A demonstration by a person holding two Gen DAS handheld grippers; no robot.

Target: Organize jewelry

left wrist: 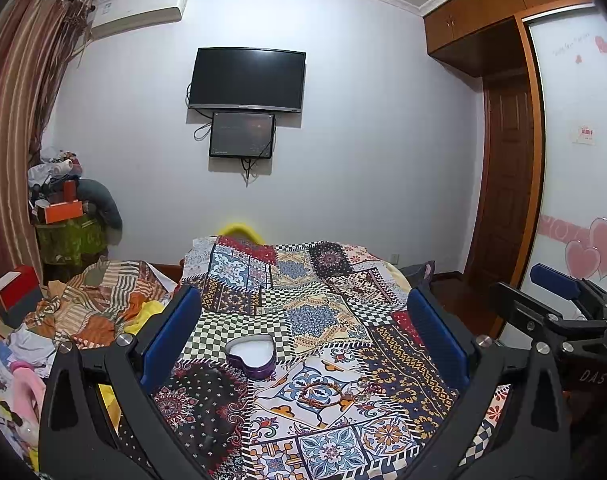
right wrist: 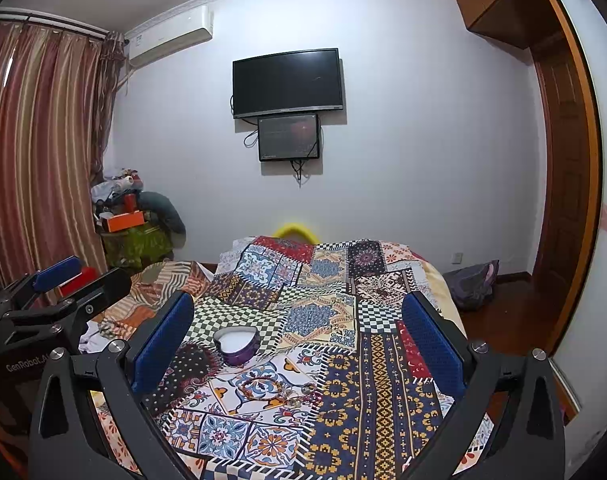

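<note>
An open purple heart-shaped tin [left wrist: 252,356] with a white inside sits on the patchwork bedspread [left wrist: 303,280]; it also shows in the right wrist view [right wrist: 237,343]. Just in front of it lie a beaded bracelet [left wrist: 320,394] and small metal jewelry pieces [left wrist: 363,390], also shown in the right wrist view as the bracelet [right wrist: 259,392] and the pieces [right wrist: 303,396]. My left gripper [left wrist: 303,320] is open and empty above the bed, with the tin between its blue fingers. My right gripper [right wrist: 299,320] is open and empty, held alongside; it appears at the right of the left wrist view [left wrist: 555,284].
Crumpled striped cloth [left wrist: 99,304] and clutter lie left of the bedspread. A red box [left wrist: 13,292] stands at the far left. A bag [right wrist: 471,280] sits on the wooden floor at the right. A wardrobe [left wrist: 575,160] stands on the right, a TV [left wrist: 247,80] on the far wall.
</note>
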